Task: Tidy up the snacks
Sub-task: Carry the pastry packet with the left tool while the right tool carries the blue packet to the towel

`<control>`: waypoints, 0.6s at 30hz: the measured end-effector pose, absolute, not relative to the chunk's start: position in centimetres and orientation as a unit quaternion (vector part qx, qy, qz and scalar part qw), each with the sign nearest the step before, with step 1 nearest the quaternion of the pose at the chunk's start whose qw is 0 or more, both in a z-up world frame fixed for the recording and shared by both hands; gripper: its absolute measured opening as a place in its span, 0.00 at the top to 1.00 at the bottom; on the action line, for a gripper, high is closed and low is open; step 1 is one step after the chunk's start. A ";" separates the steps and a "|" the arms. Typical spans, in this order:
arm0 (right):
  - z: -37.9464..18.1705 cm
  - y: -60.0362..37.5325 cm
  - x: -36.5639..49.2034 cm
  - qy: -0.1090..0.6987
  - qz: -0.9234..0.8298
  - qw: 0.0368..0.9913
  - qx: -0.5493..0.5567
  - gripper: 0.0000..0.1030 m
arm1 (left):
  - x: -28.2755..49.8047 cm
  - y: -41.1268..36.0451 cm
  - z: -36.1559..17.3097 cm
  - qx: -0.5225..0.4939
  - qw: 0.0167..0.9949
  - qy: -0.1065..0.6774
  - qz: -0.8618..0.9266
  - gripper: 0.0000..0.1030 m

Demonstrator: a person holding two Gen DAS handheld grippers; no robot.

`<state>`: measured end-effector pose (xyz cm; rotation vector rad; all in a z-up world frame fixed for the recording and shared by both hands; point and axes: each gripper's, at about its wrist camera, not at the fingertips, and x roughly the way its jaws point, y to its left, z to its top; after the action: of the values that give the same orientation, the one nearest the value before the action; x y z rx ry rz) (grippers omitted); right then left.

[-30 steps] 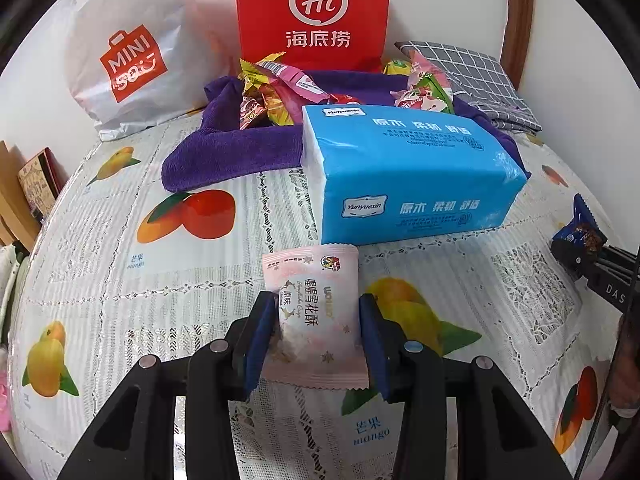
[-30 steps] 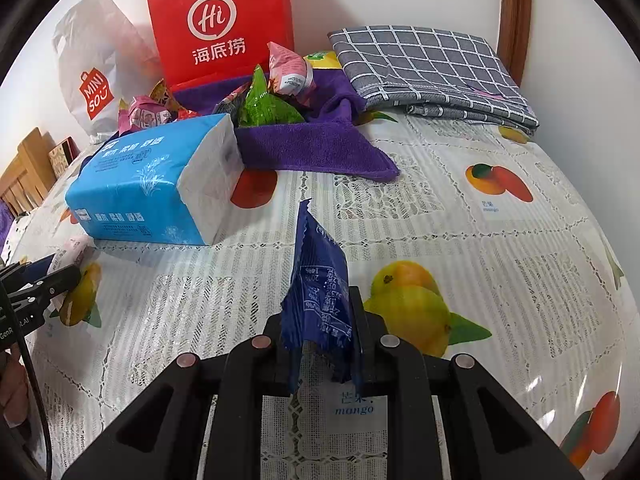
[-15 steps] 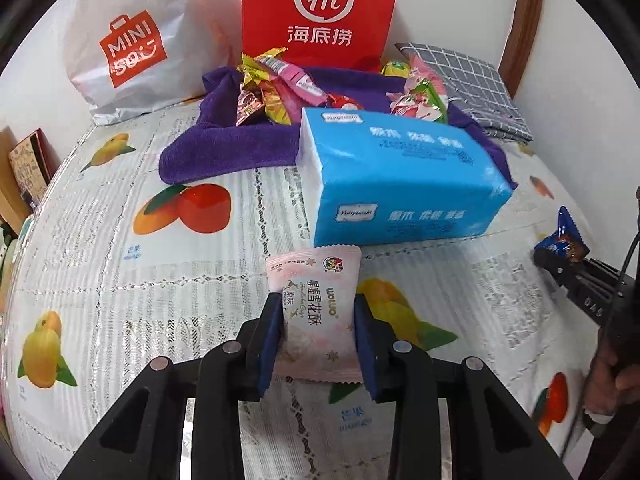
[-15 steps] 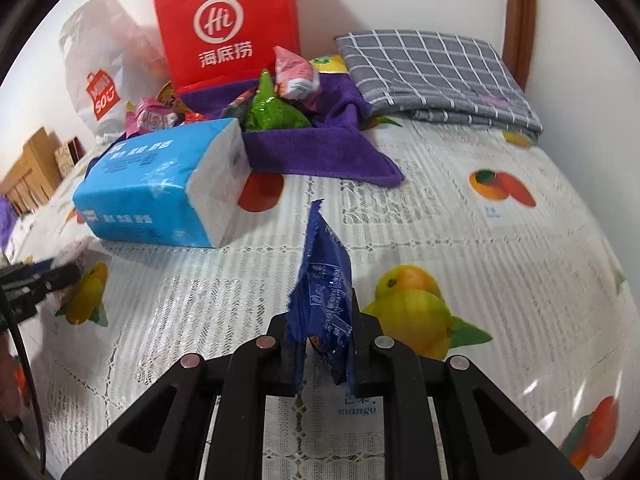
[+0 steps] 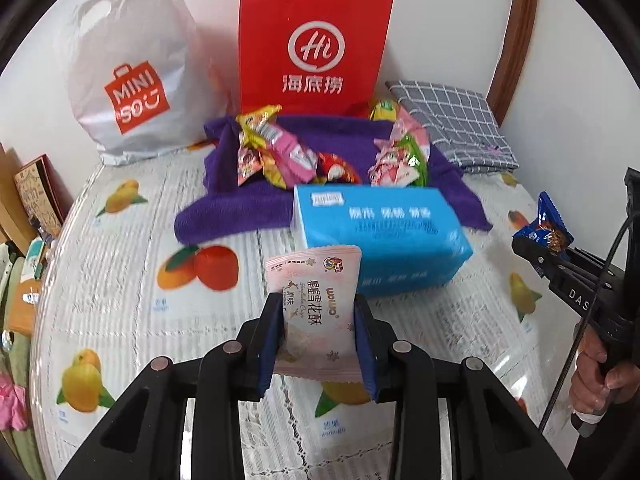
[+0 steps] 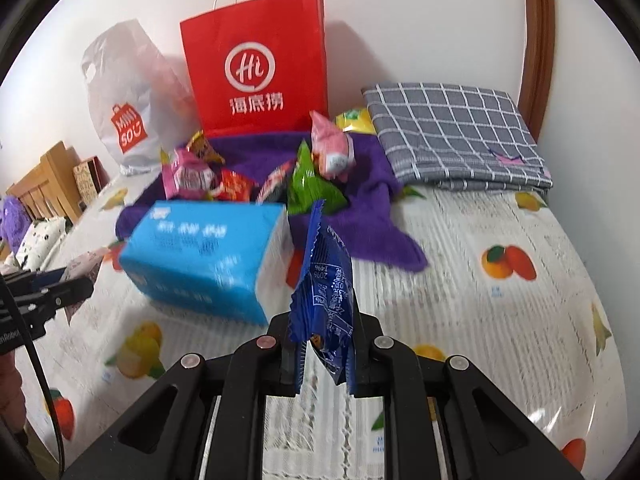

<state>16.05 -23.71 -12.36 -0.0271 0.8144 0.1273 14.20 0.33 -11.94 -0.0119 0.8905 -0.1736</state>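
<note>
Both snacks are up off the fruit-print tablecloth [image 5: 120, 280], left gripper [image 5: 318, 344] clamped on the pink nougat packet [image 5: 316, 312], right gripper [image 6: 322, 354] pinching the blue wrapper [image 6: 326, 280], so carry them high over the tissue pack [image 5: 380, 236] toward the purple towel [image 5: 240, 208] pile at the table's far edge.

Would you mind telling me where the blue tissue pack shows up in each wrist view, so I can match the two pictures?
Left wrist view: the blue tissue pack sits right of centre, just behind the held pink snack packet.
Right wrist view: the pack lies left of centre, beside the held dark blue wrapper.
Shared landmark: the red paper bag behind it.
</note>
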 end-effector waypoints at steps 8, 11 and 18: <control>-9.3 -22.9 18.2 0.381 0.057 0.923 -0.011 0.85 | 16.0 -0.2 -9.7 0.001 0.902 0.425 -0.079 0.68; -8.3 -22.8 18.9 0.377 0.055 0.925 -0.011 0.85 | 16.7 -0.1 -8.9 -0.002 0.903 0.423 -0.076 0.68; -7.2 -23.3 20.8 0.378 0.049 0.924 -0.007 0.85 | 18.6 0.8 -7.6 -0.030 0.900 0.427 -0.079 0.68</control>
<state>20.80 -23.29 -7.18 -0.0141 0.7764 0.1002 18.60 0.75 -7.56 -0.0613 0.8834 -0.1638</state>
